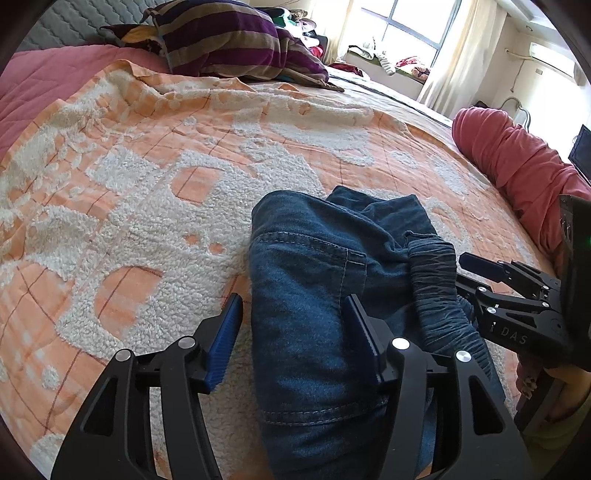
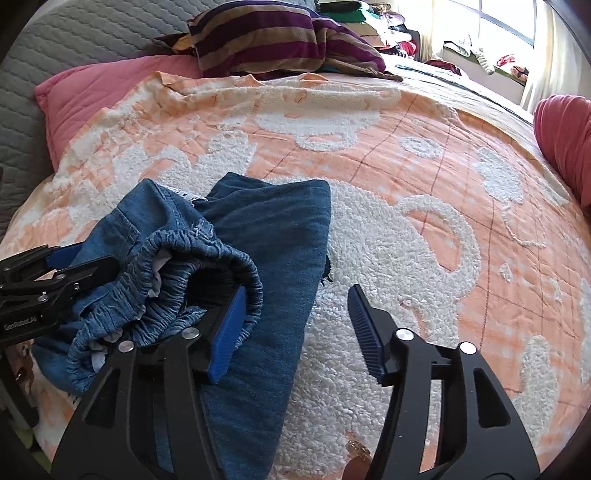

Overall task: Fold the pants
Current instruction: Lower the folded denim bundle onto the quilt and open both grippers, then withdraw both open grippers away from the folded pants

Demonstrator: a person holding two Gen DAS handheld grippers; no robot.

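Still, both grippers' fingers are apart: left gripper (image 1: 293,338) straddles the pants (image 1: 314,295), right gripper (image 2: 295,325) beside the waistband (image 2: 207,266); the bunched fold may slump open on the bed (image 2: 424,155).

An orange-and-white fleecy patterned blanket (image 1: 155,177) covers the bed, with a pink quilted pillow (image 2: 92,92) at its far left edge. A purple-and-tan striped cushion (image 1: 221,37) lies by the grey quilted headboard (image 2: 74,33), a rolled red cloth bundle (image 1: 513,155) sits at the right, and a bright curtained window (image 1: 417,26) stands beyond.

Left tool (image 1: 293,336) and right tool (image 2: 295,328) both spread wide.
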